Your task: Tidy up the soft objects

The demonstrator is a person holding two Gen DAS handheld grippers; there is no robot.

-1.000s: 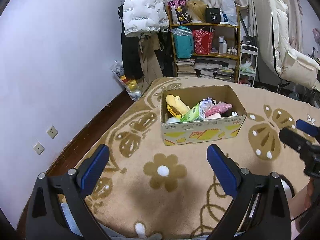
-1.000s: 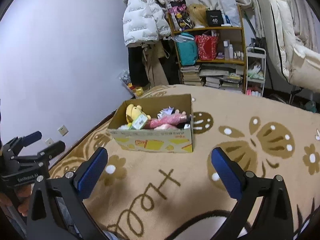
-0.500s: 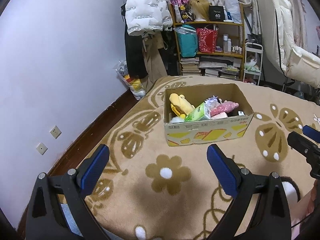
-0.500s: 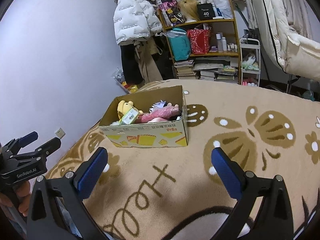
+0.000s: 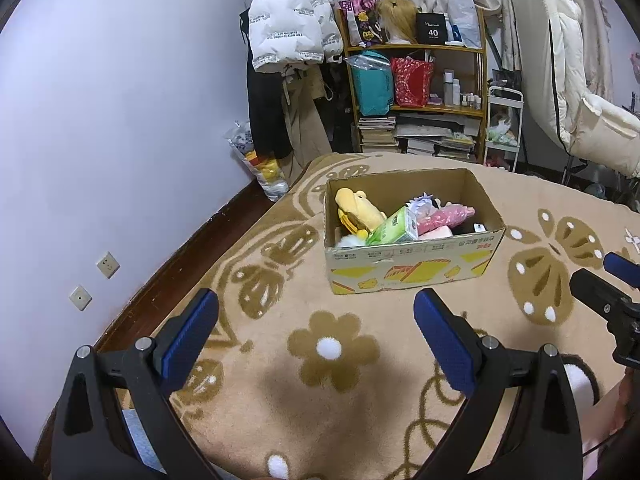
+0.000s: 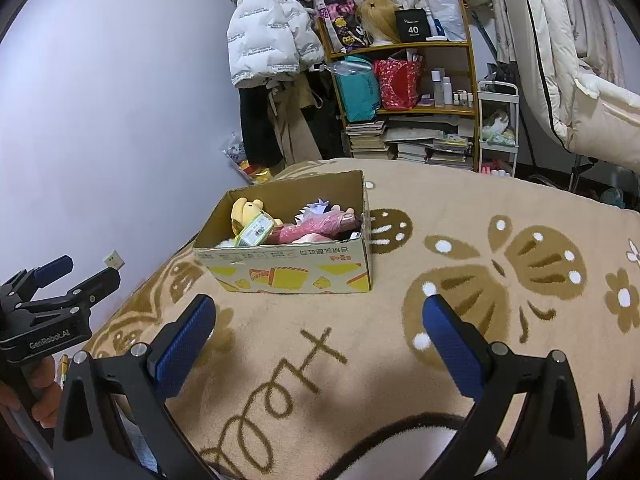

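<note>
A cardboard box (image 5: 412, 268) stands on the tan flowered blanket (image 5: 332, 344). It holds a yellow plush (image 5: 356, 212), a green tissue pack (image 5: 394, 226), a pink plush (image 5: 444, 216) and other soft things. The box also shows in the right wrist view (image 6: 288, 268). My left gripper (image 5: 316, 336) is open and empty, above the blanket in front of the box. My right gripper (image 6: 318, 342) is open and empty, also short of the box. Each gripper shows at the edge of the other's view.
A purple wall (image 5: 120, 120) and a dark wooden bed edge (image 5: 188, 256) run along the left. Behind the bed stand a cluttered shelf (image 5: 420, 80), hanging coats (image 5: 288, 40), a white cart (image 5: 502, 128) and a folded white duvet (image 5: 580, 100).
Both grippers have drawn slightly back and up from the box, so it looks a little smaller and more of its inside shows. Jaws stay open. Nothing in the box moved.
</note>
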